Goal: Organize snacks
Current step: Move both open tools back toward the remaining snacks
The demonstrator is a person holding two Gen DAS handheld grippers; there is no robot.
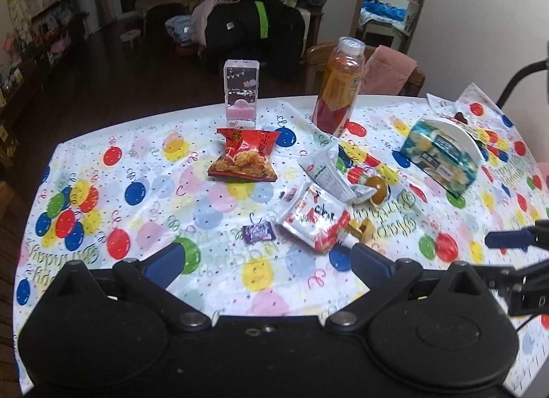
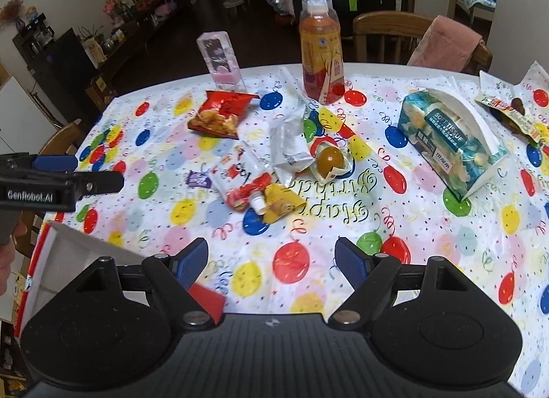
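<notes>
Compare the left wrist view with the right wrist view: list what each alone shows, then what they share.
Left wrist only: nothing distinct that I can make out.

Right wrist only: a white open box with a red edge at the table's near-left corner, and a person's fingers at the frame edge.

Both: the red chip bag, orange drink bottle, teal tissue box, small purple candy wrapper, clear plastic case with pink base, and both open grippers, left and right.

Near tablecloth (image 2: 291, 281) free; snack pile (image 2: 260, 175), bottle (image 2: 320, 55) beyond.
</notes>
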